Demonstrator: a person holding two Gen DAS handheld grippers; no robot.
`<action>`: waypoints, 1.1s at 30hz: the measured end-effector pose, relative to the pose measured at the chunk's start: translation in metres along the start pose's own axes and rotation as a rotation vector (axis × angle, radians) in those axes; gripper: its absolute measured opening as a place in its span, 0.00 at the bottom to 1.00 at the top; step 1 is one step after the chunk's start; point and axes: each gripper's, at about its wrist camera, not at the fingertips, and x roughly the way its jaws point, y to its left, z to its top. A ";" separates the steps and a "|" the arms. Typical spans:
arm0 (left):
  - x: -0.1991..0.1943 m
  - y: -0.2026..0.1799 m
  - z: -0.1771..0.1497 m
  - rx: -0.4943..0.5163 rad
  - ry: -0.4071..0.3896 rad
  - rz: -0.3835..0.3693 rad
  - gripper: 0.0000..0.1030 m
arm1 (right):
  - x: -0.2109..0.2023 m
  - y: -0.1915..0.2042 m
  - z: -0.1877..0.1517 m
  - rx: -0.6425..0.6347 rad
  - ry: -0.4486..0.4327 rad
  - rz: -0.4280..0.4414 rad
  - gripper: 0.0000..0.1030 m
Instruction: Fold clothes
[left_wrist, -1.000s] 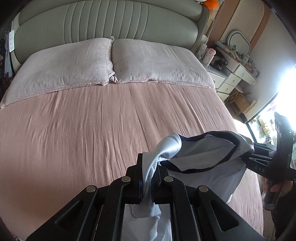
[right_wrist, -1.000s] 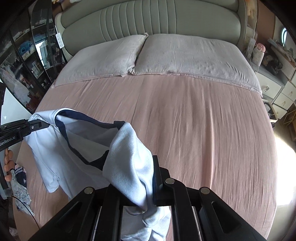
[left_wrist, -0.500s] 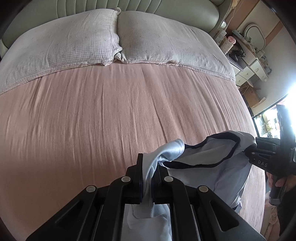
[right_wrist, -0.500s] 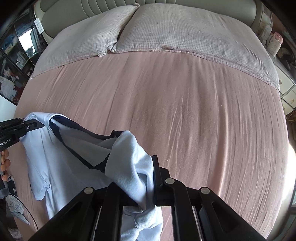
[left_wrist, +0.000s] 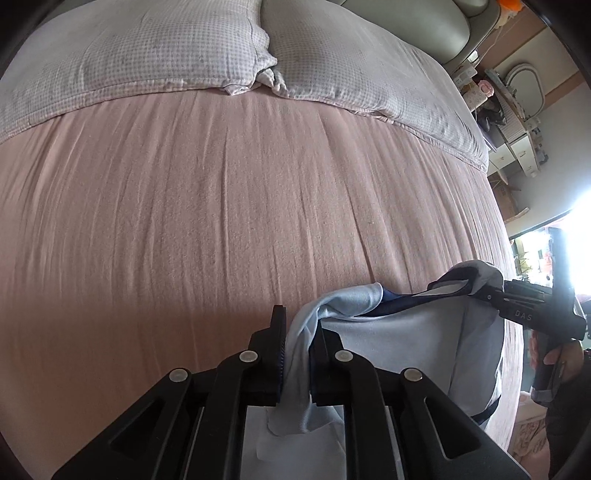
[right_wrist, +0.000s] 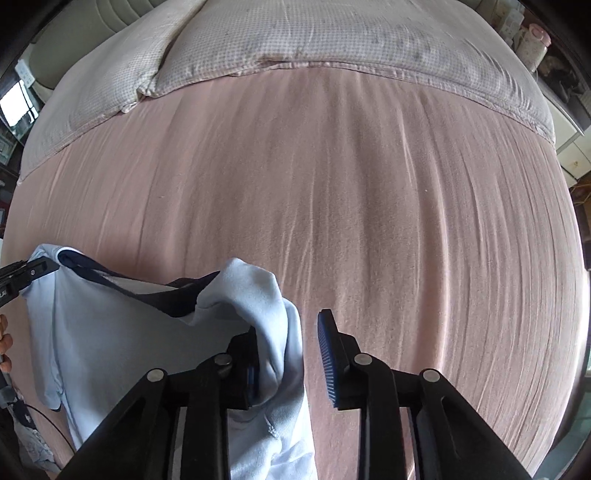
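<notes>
The pale blue shirt (right_wrist: 110, 343) hangs in the air over the near edge of the pink bed (right_wrist: 369, 221), stretched between the two tools by its shoulders, its dark navy collar band sagging open between them. The left tongs (left_wrist: 297, 354) are clamped tight on a bunched fold of fabric, which spills out in a soft wad above and below the pinch. At the right tongs (right_wrist: 291, 354) the jaws stand visibly parted, and the cloth drapes over the left-hand finger and hangs beside it; whether that finger alone is carrying the cloth is hard to tell.

This looks like light, limp knit: it droops under its own weight, wrinkles freely and holds no shape, so it should settle wherever it is laid. The risk, by this reading, is a slip on the right side, letting that shoulder drop and the body twist. The shoulder seams or collar ends look like the sound places to grip, since they keep the hem hanging square above the bed.
</notes>
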 end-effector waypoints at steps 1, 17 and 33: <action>-0.002 0.002 0.001 -0.003 0.004 -0.013 0.15 | 0.002 -0.004 0.001 0.016 0.008 0.012 0.30; -0.086 0.000 0.009 -0.028 -0.169 -0.020 0.80 | -0.064 -0.035 0.004 0.068 -0.040 0.019 0.59; -0.105 -0.020 -0.083 0.003 -0.236 0.045 0.82 | -0.108 -0.023 -0.088 0.117 -0.125 -0.005 0.61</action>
